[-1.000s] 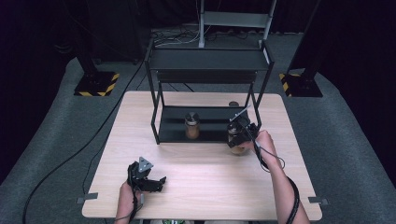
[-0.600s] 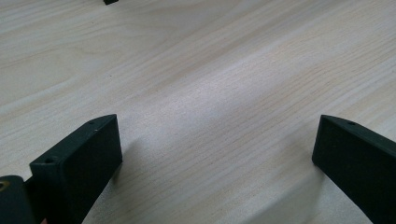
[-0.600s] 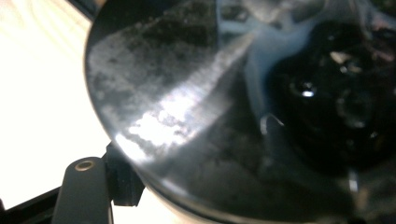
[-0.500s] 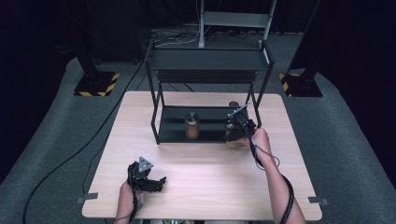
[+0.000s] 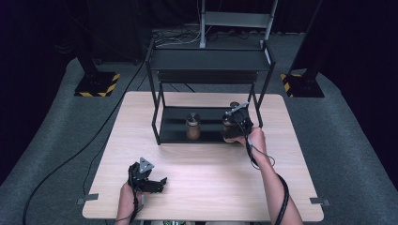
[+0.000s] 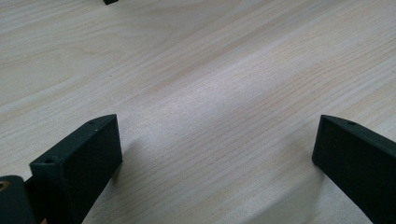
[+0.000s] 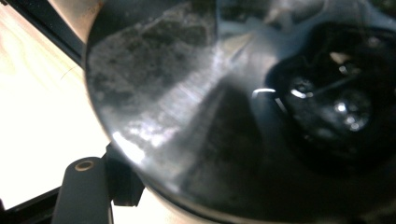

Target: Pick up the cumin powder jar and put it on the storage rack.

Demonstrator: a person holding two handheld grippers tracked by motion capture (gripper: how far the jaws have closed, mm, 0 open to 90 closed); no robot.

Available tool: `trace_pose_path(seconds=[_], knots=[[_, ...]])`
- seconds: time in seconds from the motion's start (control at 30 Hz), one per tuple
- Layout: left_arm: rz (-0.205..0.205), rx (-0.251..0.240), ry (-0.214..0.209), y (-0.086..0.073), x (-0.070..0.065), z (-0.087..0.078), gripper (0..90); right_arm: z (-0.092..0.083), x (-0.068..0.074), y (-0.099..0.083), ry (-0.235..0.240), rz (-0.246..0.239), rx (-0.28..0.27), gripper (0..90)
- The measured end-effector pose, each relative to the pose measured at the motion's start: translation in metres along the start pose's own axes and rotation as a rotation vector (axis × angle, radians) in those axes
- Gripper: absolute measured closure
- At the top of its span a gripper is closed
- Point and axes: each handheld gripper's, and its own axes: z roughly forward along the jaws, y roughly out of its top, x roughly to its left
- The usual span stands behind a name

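Jar (image 5: 229, 125) in our right gripper (image 5: 233, 129), whose jaws are clamped on it, now sits farther in over the rack's lower shelf (image 5: 206, 136) than a second ago, beside the other jar (image 5: 192, 126), so we judge placement near, while our left gripper (image 5: 157, 182) rests wide open and empty on the table (image 5: 211, 168).

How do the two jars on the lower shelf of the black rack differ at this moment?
The left jar stands free near the shelf's middle; the right jar is clamped by the right gripper at the shelf's right end. The left jar shows whole, the right one partly hidden. Both are upright with dark lids.
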Motion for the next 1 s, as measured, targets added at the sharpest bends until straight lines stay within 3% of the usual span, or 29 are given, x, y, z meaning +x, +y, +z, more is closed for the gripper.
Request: trace_pose_path(seconds=[0.23,0.63,1.0], knots=[[0.0,0.0,0.0,0.0,0.0,0.0,1.3,0.004,0.005,-0.004,-0.018,0.006,-0.039,30.1],[0.0,0.0,0.0,0.0,0.0,0.0,1.3,0.01,0.015,-0.016,-0.051,0.01,-0.15,30.1],[0.002,0.0,0.0,0.0,0.0,0.0,1.5,0.023,0.021,-0.016,-0.039,0.004,-0.167,30.1]])
